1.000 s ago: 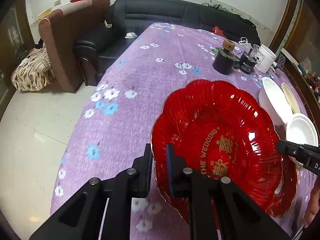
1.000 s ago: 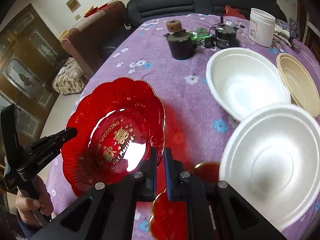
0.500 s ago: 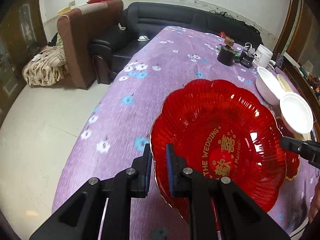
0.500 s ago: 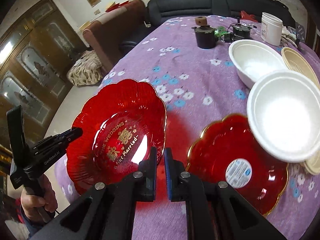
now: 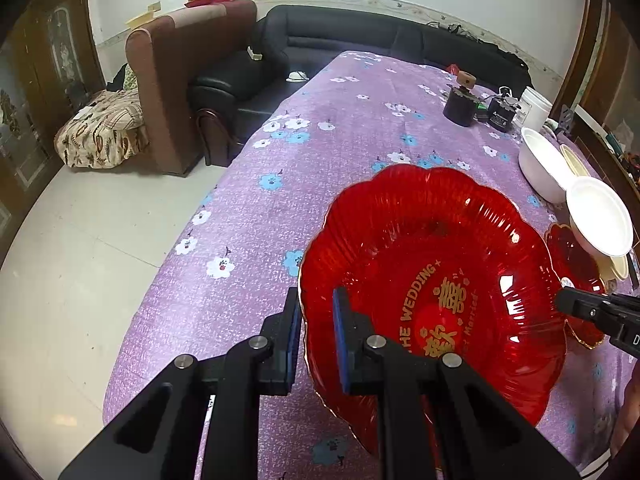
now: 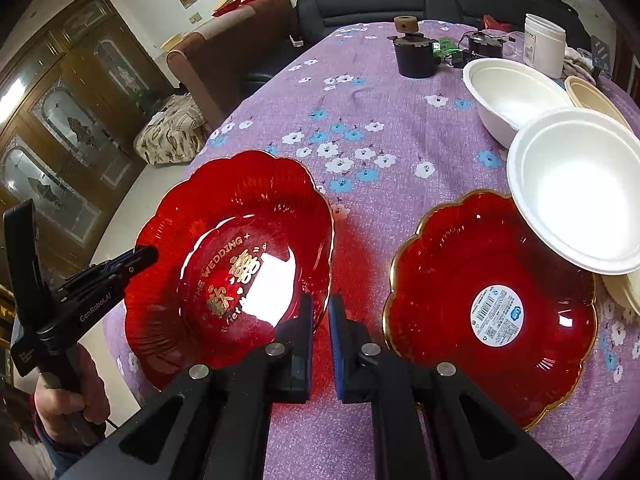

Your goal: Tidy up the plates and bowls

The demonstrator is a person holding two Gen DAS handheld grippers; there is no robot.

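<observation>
Plate [image 5: 432, 280] of red glass with gold lettering sits over the purple-clothed bench [image 5: 320, 152], pinched at opposite rims by the left tool [image 5: 316, 320] and right tool [image 6: 320, 320]; second red plate [image 6: 492, 304] lies just beside; white bowls [image 6: 576, 188] overlap its edge.

Probably a home living room: black sofa [image 5: 360, 40], brown armchair [image 5: 180, 80], flowered tablecloth [image 5: 320, 152].

On the red wedding plate [image 5: 432, 280] I read gold lettering, "THE WEDDING", with a double-happiness sign and what looks like "Get Married" beneath. My left gripper [image 6: 146, 254] bears "GenRobot.AI" on its side. The second red plate [image 6: 492, 312] carries a white barcode sticker [image 6: 497, 315], too small to read.
</observation>
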